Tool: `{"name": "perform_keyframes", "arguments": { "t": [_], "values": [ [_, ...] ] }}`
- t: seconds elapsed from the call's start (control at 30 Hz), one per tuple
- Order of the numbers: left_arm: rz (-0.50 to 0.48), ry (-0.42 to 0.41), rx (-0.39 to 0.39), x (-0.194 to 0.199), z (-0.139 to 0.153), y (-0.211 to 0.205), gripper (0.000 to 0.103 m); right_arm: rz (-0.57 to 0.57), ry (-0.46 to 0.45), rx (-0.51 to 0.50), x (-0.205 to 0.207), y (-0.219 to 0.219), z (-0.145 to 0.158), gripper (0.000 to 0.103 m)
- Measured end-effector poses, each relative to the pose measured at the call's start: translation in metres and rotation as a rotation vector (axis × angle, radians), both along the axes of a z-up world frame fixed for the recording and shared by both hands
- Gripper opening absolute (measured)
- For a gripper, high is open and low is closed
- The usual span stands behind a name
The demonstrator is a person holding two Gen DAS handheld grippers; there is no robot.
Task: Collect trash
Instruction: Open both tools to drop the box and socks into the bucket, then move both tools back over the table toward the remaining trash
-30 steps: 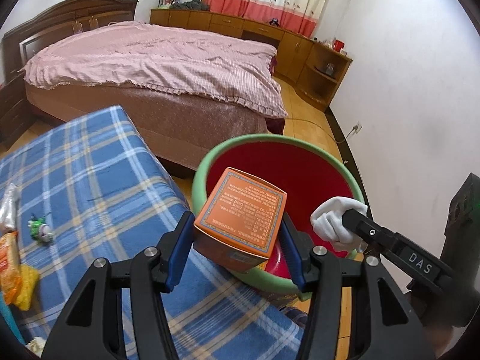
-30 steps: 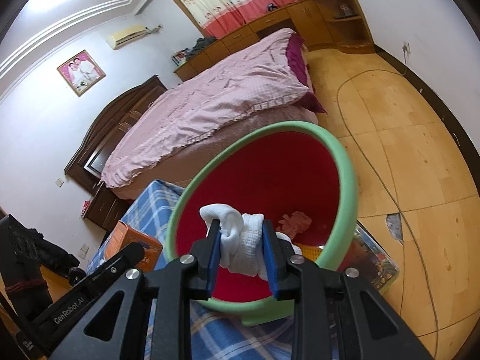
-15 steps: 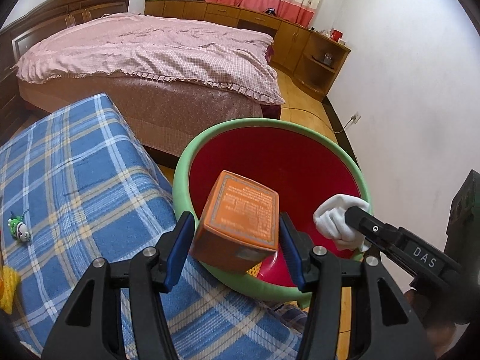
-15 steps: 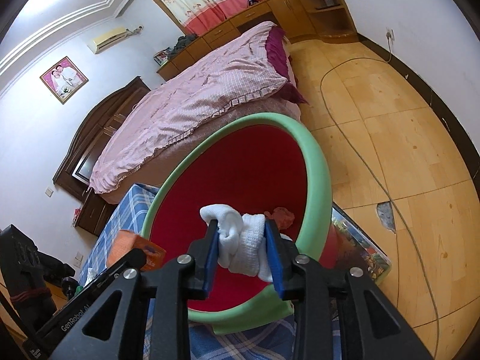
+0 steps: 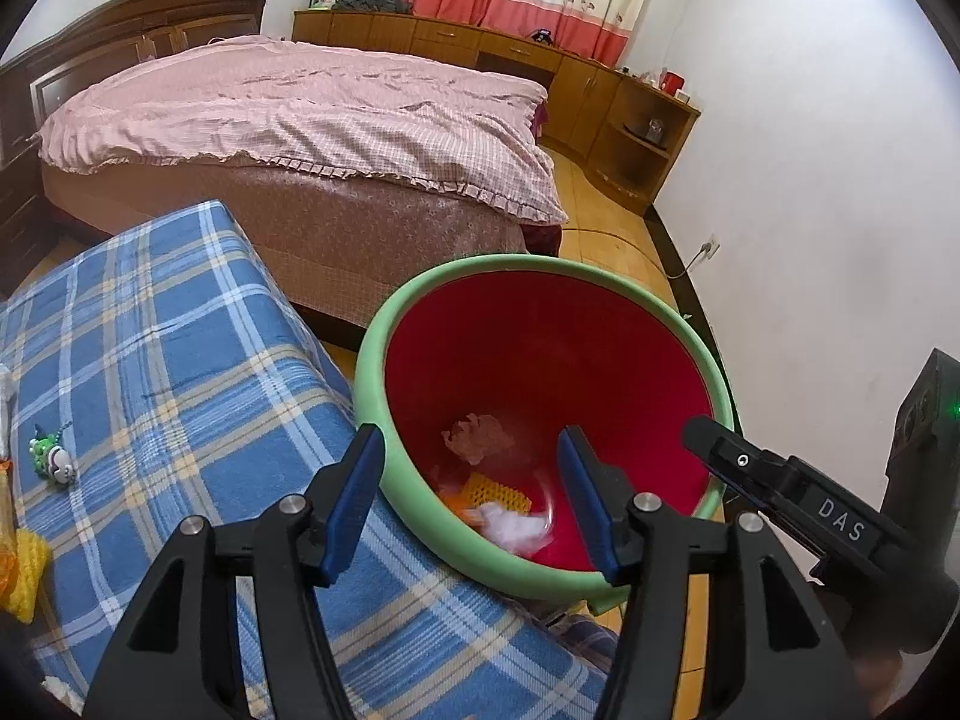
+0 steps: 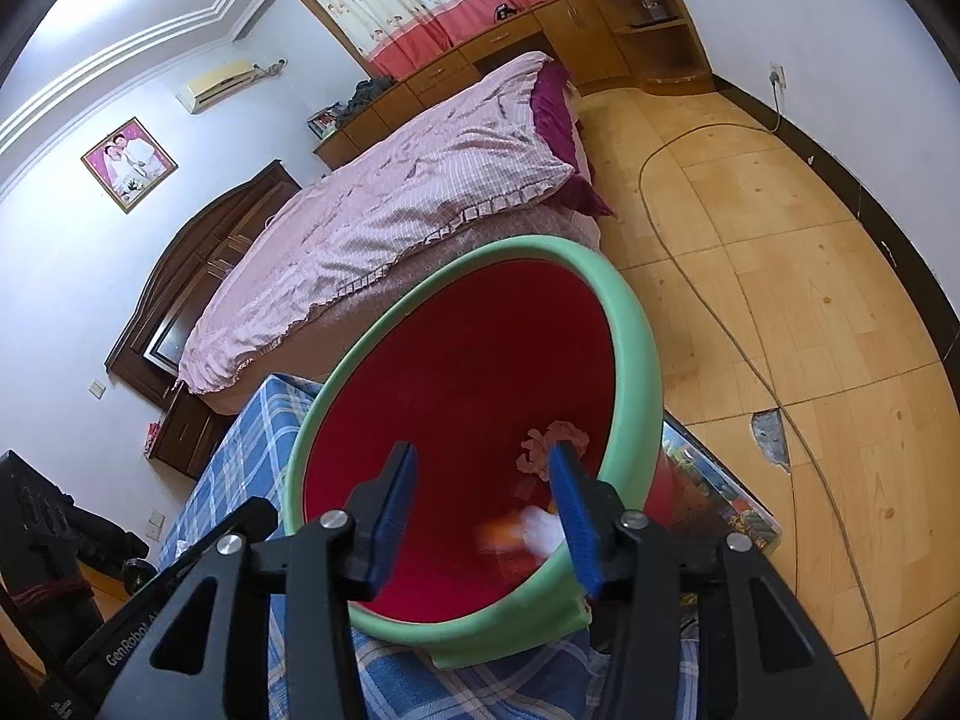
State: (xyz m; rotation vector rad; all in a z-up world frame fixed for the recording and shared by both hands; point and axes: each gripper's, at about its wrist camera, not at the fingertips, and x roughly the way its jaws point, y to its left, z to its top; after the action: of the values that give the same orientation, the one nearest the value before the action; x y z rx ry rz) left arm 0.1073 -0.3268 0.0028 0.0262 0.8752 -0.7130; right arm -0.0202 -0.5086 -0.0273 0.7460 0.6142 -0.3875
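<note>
Both our grippers hang empty over the red bin (image 5: 540, 360), the left gripper (image 5: 471, 495) parted wide and the right gripper (image 6: 480, 516) just opening. We judge the white wad (image 5: 510, 525) and orange box (image 5: 465, 507), now at the bin's bottom, as light. Leftover wrappers (image 5: 24, 564) left of the bin on the plaid bench (image 5: 180, 360) look soft and crinkly, best pinched mid-body.

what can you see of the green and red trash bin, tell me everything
The round plastic trash bin with a thick pale green rim and deep red inner wall stands open, without a lid, beside the blue plaid cloth, its near rim overlapping the cloth's edge in both views. At its bottom lie a crumpled pinkish wad, a yellow mesh piece, something orange and a blurred white scrap. Both hand-held grippers hover open over it, empty; neither visibly touches it.
</note>
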Motion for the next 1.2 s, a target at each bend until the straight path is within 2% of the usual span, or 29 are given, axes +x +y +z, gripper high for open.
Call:
{"name": "perform_keyframes", "arguments": {
  "t": [0.47,0.83,1.2],
  "values": [
    [0.073,-0.022,-0.001,-0.010,0.017,0.039,0.060,0.044,-0.036,-0.031,-0.004,0.026,0.021,0.052],
    [0.182,-0.052,-0.006,-0.017,0.038,0.100,0.060,0.125,-0.075,-0.060,-0.001,0.069,0.040,0.057],
    [0.346,-0.065,0.027,-0.026,0.045,0.174,0.060,0.208,-0.093,-0.067,0.003,0.115,0.047,0.061]
  ]
}}
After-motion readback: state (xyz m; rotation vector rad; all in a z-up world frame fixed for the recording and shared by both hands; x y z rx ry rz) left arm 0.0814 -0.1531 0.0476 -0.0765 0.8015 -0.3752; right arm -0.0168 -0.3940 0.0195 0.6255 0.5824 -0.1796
